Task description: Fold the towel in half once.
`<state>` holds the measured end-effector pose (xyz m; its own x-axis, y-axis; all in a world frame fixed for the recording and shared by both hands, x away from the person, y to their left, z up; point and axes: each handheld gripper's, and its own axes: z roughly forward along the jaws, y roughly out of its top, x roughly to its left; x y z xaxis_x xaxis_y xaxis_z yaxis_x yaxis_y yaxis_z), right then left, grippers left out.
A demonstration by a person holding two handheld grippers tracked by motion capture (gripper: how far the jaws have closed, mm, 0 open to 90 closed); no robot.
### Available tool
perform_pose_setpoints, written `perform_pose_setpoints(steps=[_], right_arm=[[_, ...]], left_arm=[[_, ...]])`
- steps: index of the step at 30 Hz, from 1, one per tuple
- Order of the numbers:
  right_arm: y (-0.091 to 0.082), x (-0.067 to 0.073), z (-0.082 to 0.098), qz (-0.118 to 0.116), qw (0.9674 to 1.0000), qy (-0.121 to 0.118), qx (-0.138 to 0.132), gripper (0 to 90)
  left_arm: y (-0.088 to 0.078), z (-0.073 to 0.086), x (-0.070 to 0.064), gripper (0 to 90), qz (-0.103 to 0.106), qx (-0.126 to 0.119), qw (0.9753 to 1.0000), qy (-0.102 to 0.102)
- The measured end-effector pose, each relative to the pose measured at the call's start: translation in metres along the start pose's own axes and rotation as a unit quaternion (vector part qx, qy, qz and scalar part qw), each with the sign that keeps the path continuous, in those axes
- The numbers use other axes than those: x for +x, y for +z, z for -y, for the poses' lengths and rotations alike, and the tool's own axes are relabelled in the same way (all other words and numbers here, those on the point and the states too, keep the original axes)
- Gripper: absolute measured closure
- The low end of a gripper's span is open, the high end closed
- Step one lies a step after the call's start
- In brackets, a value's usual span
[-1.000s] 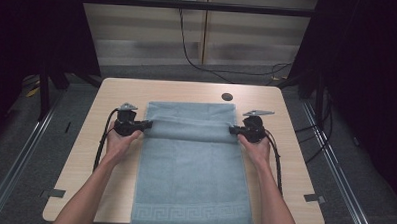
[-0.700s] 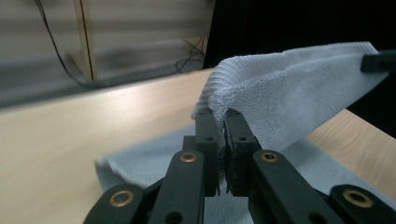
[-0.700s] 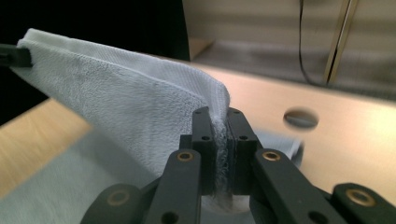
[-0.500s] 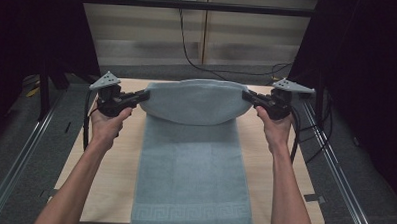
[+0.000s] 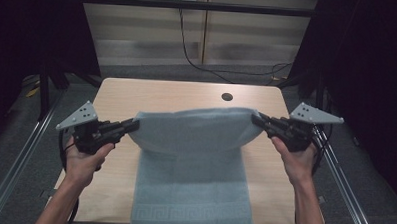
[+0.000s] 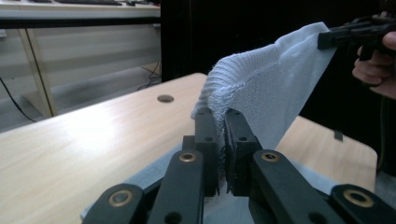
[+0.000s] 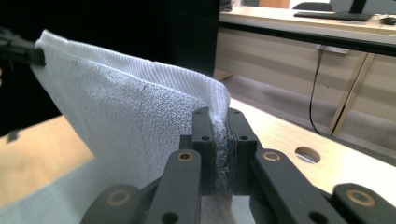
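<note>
- While each corner is pinched, the towel [image 5: 195, 142] hangs lifted above the table [image 5: 137, 95], its near end draped over the front edge.
- Left gripper [image 5: 132, 125]: clamped on the left corner.
- Right gripper [image 5: 256, 119]: clamped on the right corner.

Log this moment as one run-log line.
left gripper: shut on towel | right gripper: shut on towel | far edge lifted off table

The lifted towel [image 5: 195, 134] spans the middle of the high view, blocking passage between the left gripper [image 5: 131, 126] and right gripper [image 5: 256, 120]. Bare table [image 5: 162, 95] lies open above it (one small hole [image 5: 227, 97] at upper right), plus strips along both sides.
</note>
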<state>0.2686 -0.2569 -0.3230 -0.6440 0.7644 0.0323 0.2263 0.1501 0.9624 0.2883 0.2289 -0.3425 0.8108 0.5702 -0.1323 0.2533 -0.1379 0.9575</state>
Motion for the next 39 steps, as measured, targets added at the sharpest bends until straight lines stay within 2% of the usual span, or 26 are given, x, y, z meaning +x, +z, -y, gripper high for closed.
perform_pose_setpoints(steps=[2,5,6,7,8,9,11,13,14,16,18,19,20,22,25,26,28,29,30,31,32,34,36,37,38,39], right_arm=[[-0.008,0.009,0.011,-0.007,0.9999,-0.001,0.014,84.2],[-0.013,0.023,0.046,-0.022,0.9983,0.007,0.054,83.9],[-0.013,0.026,0.059,-0.029,0.9973,0.016,0.066,83.8],[-0.013,0.029,0.070,-0.036,0.9960,0.025,0.078,83.8],[-0.011,0.034,0.087,-0.043,0.9935,0.028,0.102,83.7],[-0.011,0.039,0.100,-0.047,0.9913,0.028,0.120,83.5],[-0.013,0.048,0.120,-0.060,0.9871,0.033,0.145,83.1],[-0.020,0.055,0.133,-0.058,0.9862,0.034,0.151,80.7],[-0.023,0.057,0.139,-0.066,0.9863,0.042,0.145,76.4],[-0.029,0.059,0.144,-0.071,0.9861,0.051,0.141,67.1],[-0.034,0.061,0.145,-0.081,0.9861,0.060,0.132,59.5],[-0.036,0.062,0.144,-0.081,0.9864,0.059,0.130,55.8],[-0.038,0.061,0.141,-0.074,0.9876,0.057,0.127,55.0],[-0.040,0.060,0.135,-0.075,0.9887,0.061,0.114,54.7],[-0.033,0.056,0.131,-0.077,0.9887,0.060,0.114,55.1],[-0.024,0.054,0.131,-0.081,0.9877,0.057,0.121,57.0],[-0.002,0.047,0.135,-0.085,0.9840,0.049,0.149,61.7],[0.007,0.046,0.138,-0.083,0.9819,0.049,0.163,60.4],[0.018,0.044,0.143,-0.096,0.9771,0.057,0.181,59.1],[0.026,0.043,0.147,-0.107,0.9739,0.060,0.191,59.2],[0.035,0.046,0.152,-0.117,0.9699,0.052,0.207,58.5],[0.044,0.049,0.158,-0.130,0.9645,0.051,0.224,57.2],[0.051,0.055,0.165,-0.142,0.9586,0.042,0.243,55.9],[0.052,0.057,0.167,-0.138,0.9571,0.034,0.252,55.4],[0.052,0.059,0.168,-0.138,0.9572,0.032,0.252,55.4],[0.050,0.061,0.167,-0.141,0.9570,0.031,0.252,56.0]], left_arm=[[-0.005,0.014,-0.007,85.5,0.004,0.015,0.9999,-0.004],[-0.004,0.046,-0.012,85.2,0.009,0.051,0.9985,-0.015],[-0.003,0.055,-0.013,85.2,0.015,0.063,0.9977,-0.022],[0.000,0.069,-0.015,85.1,0.018,0.086,0.9959,-0.021],[0.000,0.069,-0.015,85.0,0.018,0.086,0.9959,-0.021],[0.000,0.088,-0.021,84.9,0.037,0.116,0.9924,-0.017],[-0.002,0.102,-0.026,84.6,0.043,0.131,0.9901,-0.024],[-0.004,0.117,-0.033,83.3,0.061,0.148,0.9867,-0.029],[-0.004,0.122,-0.036,81.1,0.069,0.155,0.9848,-0.036],[-0.006,0.130,-0.039,75.5,0.087,0.153,0.9835,-0.043],[-0.010,0.131,-0.038,73.2,0.096,0.141,0.9841,-0.051],[-0.012,0.131,-0.037,69.7,0.093,0.133,0.9850,-0.059],[-0.013,0.130,-0.035,69.2,0.089,0.130,0.9857,-0.058],[-0.014,0.127,-0.029,66.9,0.088,0.107,0.9874,-0.076],[-0.003,0.125,-0.017,63.5,0.069,0.116,0.9879,-0.076],[0.005,0.126,-0.012,63.4,0.053,0.129,0.9874,-0.075],[0.025,0.129,0.000,64.7,0.053,0.156,0.9830,-0.081],[0.034,0.133,0.004,64.3,0.056,0.169,0.9801,-0.089],[0.039,0.135,0.005,62.5,0.059,0.178,0.9781,-0.091],[0.046,0.138,0.005,60.6,0.070,0.190,0.9752,-0.089],[0.048,0.140,0.003,59.3,0.071,0.194,0.9749,-0.082],[0.049,0.145,0.000,57.0,0.080,0.206,0.9721,-0.079],[0.050,0.147,-0.005,55.3,0.086,0.218,0.9701,-0.064],[0.050,0.147,-0.007,54.7,0.089,0.220,0.9696,-0.060],[0.050,0.148,-0.011,54.8,0.095,0.222,0.9689,-0.051],[0.050,0.150,-0.014,55.4,0.094,0.233,0.9672,-0.040]])
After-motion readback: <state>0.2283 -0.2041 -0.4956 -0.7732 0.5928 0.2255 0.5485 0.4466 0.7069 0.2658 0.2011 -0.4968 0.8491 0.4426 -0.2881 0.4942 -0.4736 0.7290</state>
